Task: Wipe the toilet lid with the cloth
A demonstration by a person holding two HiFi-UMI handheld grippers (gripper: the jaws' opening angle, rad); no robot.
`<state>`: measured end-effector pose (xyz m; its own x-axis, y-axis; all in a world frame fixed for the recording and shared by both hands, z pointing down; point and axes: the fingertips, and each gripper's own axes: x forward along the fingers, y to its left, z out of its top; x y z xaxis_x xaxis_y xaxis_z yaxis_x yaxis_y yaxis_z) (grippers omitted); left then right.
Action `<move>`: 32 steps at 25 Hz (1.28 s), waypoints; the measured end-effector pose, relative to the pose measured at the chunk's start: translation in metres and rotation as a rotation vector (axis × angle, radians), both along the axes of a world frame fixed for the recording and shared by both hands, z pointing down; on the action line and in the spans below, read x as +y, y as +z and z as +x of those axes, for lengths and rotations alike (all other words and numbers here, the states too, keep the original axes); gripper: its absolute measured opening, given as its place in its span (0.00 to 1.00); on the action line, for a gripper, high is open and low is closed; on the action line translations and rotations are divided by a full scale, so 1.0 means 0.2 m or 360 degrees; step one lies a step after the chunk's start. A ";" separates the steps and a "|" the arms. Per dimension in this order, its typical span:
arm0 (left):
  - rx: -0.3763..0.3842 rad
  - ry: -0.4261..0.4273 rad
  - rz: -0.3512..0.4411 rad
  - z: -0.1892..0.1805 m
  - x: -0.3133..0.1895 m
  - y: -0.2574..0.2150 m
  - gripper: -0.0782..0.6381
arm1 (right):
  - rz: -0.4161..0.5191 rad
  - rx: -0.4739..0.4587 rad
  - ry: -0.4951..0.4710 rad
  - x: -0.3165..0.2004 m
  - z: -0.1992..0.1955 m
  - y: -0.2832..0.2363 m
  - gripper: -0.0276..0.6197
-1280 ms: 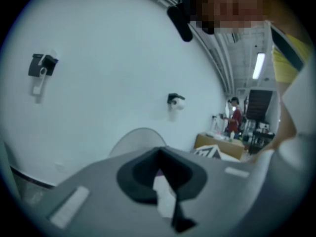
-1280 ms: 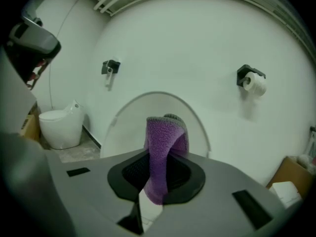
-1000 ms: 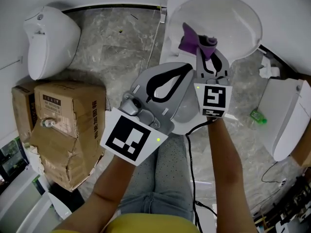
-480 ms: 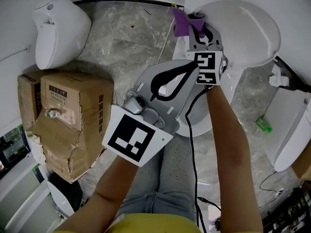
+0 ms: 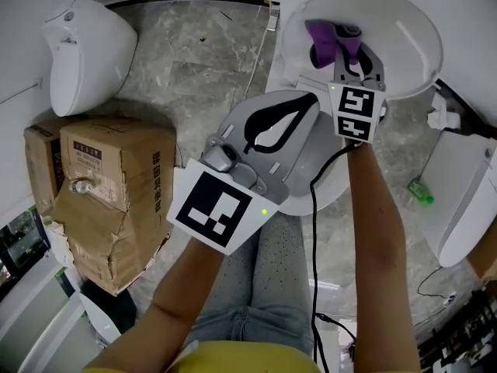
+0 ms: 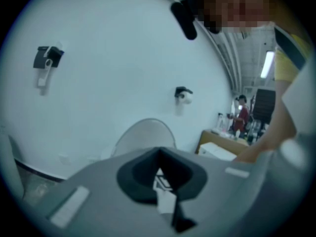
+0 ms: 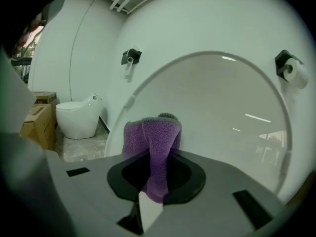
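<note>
Right claw [image 5: 349, 42] pinches fuzzy purple cloth [image 5: 320, 36] at white lid [image 5: 405, 39]; left claw [image 5: 307, 103] closed

Workshop: several toilets [image 5: 85, 49], cardboard boxes [image 5: 109, 185]

No words or numbers can be read, dark print on the cardboard box [image 5: 116, 177] left of the toilet lid [image 5: 404, 45] is too blurry to make out.

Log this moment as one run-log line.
phase: wiping lid | right gripper: shut on cloth | cloth: against raised toilet lid | left gripper: shut, empty
</note>
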<state>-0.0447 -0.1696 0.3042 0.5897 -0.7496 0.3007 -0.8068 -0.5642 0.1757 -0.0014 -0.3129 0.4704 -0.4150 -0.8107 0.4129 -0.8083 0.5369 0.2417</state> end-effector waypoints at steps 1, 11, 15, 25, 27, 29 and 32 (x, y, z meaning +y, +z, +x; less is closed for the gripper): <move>-0.0004 0.0015 -0.0006 0.02 0.00 0.02 0.11 | 0.0007 0.0019 0.0018 0.00 0.06 0.00 0.11; -0.0035 0.0163 -0.0071 0.26 -0.07 0.22 0.11 | 0.0044 0.0111 0.0250 0.02 0.59 0.03 0.11; -0.0042 0.0223 -0.0086 0.32 -0.08 0.28 0.11 | 0.0034 0.0137 0.0376 0.05 0.79 0.05 0.11; -0.0035 0.0274 -0.0108 0.36 -0.08 0.31 0.11 | 0.0028 0.0037 0.0574 0.08 0.96 0.07 0.11; -0.0033 0.0276 -0.0107 0.35 -0.07 0.31 0.11 | 0.0046 0.0002 0.0577 0.10 0.94 0.06 0.11; -0.0028 0.0274 -0.0106 0.34 -0.07 0.30 0.11 | 0.0061 -0.0054 0.0568 0.12 0.89 0.04 0.11; -0.0023 0.0274 -0.0102 0.33 -0.05 0.29 0.11 | 0.0088 -0.0155 0.0496 0.19 0.75 -0.01 0.11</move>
